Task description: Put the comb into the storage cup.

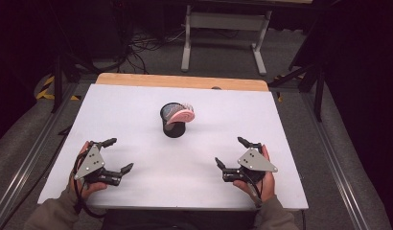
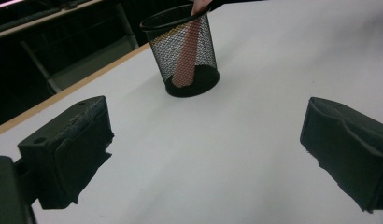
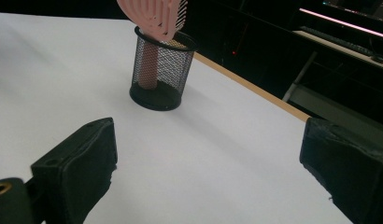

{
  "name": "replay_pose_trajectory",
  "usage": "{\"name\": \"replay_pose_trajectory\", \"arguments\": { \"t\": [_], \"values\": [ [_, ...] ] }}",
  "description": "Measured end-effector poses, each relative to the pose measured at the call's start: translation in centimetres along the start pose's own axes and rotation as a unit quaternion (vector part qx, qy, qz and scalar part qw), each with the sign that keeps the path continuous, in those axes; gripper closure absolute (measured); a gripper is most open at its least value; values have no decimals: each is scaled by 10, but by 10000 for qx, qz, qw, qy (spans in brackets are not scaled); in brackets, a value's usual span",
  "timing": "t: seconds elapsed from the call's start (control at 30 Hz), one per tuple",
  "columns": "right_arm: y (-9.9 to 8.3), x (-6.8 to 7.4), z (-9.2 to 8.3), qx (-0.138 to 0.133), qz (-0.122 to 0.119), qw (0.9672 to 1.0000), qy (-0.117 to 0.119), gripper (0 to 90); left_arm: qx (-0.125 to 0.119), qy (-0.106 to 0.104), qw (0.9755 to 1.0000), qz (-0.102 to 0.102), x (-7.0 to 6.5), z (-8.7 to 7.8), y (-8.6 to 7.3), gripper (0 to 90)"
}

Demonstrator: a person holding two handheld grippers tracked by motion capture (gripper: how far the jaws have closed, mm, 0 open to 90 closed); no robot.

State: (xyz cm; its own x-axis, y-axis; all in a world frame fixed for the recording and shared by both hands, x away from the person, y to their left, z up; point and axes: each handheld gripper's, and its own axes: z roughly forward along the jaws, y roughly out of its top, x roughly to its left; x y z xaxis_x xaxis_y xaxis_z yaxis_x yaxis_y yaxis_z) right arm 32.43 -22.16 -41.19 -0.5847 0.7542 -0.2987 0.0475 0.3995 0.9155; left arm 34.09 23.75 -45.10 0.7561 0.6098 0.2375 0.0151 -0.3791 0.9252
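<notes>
A black mesh cup [image 1: 173,123] stands upright near the middle of the white table top [image 1: 137,103]. A pink hairbrush [image 1: 181,115] stands in it, handle down, its head leaning over the rim. In the left gripper view the cup [image 2: 186,53] shows the pink handle [image 2: 186,55] through the mesh; in the right gripper view the cup [image 3: 160,72] has the brush head [image 3: 154,16] above it. My left gripper [image 1: 119,154] rests at the front left, open and holding nothing. My right gripper [image 1: 229,152] rests at the front right, open and holding nothing. Both are well short of the cup.
The white top lies on a wooden table whose far edge [image 1: 182,81] shows as a tan strip. Beyond it stands a grey metal frame [image 1: 223,28] with cables on the floor. Metal rails [image 1: 27,158] run along both sides of the table.
</notes>
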Motion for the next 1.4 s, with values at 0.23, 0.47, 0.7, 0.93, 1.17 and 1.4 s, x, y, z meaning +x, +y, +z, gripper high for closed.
{"name": "replay_pose_trajectory", "arguments": {
  "t": [0.23, 0.47, 0.7, 0.93, 1.17, 1.4],
  "values": [
    [-1, 2, 4, 61, -74, 10000, 17, 48, -86, -14, 10000, -46, 1, -2, 0, 31],
    [2, 5, 3, 15, -91, 10000, -7, 49, -87, 54, 9999, -65, 2, -4, -1, 32],
    [-1, 5, 4, -35, -62, 10000, -22, 55, -87, 90, 9999, -92, 3, -3, -1, 34],
    [-1, 7, 4, -44, -46, 10000, -6, 55, -61, 98, 9999, -72, 2, -2, -1, 35],
    [-2, 8, 7, -6, -103, 9999, 4, 55, -18, 34, 10000, -78, 0, 2, -2, 34],
    [-4, 8, 8, 41, -96, 9999, 7, 55, -3, 29, 10000, -89, 1, 3, -2, 35]
  ]
}}
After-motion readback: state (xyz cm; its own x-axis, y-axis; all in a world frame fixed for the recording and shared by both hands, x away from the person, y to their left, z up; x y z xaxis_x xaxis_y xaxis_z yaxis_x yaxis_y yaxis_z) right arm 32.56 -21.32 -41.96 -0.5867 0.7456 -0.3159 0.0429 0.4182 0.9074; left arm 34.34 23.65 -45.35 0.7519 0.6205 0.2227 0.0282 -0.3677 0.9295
